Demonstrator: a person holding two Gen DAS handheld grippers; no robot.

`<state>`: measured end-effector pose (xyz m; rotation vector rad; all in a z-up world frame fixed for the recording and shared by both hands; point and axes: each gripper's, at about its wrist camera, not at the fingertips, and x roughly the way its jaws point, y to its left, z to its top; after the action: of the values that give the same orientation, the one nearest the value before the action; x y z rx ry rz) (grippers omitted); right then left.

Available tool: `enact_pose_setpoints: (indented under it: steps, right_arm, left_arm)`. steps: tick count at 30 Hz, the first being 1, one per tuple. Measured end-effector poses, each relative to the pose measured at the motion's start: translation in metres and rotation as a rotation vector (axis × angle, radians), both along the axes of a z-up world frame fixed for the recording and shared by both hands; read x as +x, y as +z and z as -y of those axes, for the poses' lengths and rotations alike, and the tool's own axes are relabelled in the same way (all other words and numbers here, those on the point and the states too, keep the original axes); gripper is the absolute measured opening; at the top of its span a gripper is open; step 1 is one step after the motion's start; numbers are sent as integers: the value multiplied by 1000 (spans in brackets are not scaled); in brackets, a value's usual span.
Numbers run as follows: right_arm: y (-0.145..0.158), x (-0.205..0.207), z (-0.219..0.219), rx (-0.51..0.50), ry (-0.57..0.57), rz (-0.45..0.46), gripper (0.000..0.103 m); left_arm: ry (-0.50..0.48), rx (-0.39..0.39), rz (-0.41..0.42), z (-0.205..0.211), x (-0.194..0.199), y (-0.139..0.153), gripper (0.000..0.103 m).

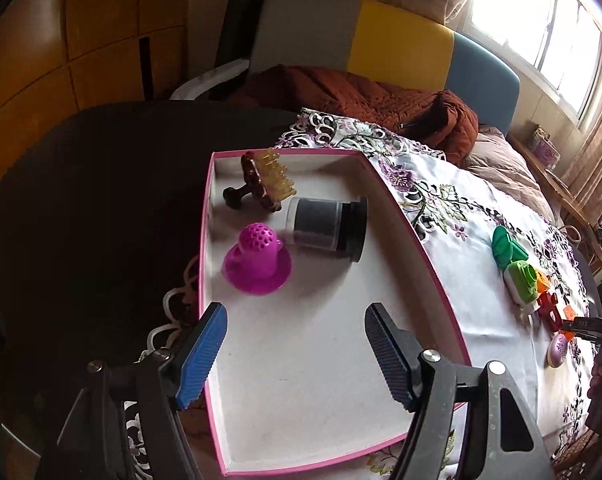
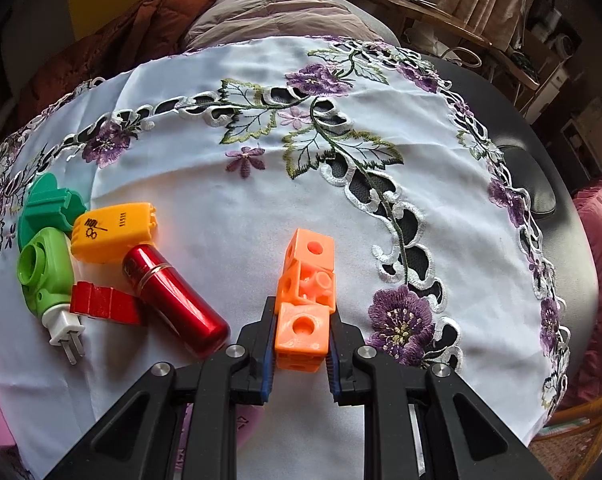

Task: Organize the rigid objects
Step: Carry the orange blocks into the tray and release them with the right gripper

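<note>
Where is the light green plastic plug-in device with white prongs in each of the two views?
Left wrist view: the light green plastic plug-in device lies far right on the embroidered white tablecloth, outside the pink-rimmed box.
Right wrist view: lower left, prongs toward the camera.
Shared landmark: the dark green plastic piece touching it.

Home bedroom: quilted bedding (image 1: 381, 100), padded headboard (image 1: 401, 36), embroidered tablecloth (image 2: 301, 168).
</note>
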<state>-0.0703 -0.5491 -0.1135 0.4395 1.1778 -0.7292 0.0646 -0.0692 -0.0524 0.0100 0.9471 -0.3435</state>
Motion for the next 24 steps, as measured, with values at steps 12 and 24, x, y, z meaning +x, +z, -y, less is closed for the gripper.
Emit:
enact_pose_setpoints:
  steps: [12, 24]
  right_arm:
    - [53, 6, -31, -104, 129, 273, 20]
    - [87, 73, -212, 62, 624, 417, 20]
  left_arm:
    - [85, -21, -4, -40, 3, 3, 73]
    - [121, -42, -7, -65, 5, 4, 73]
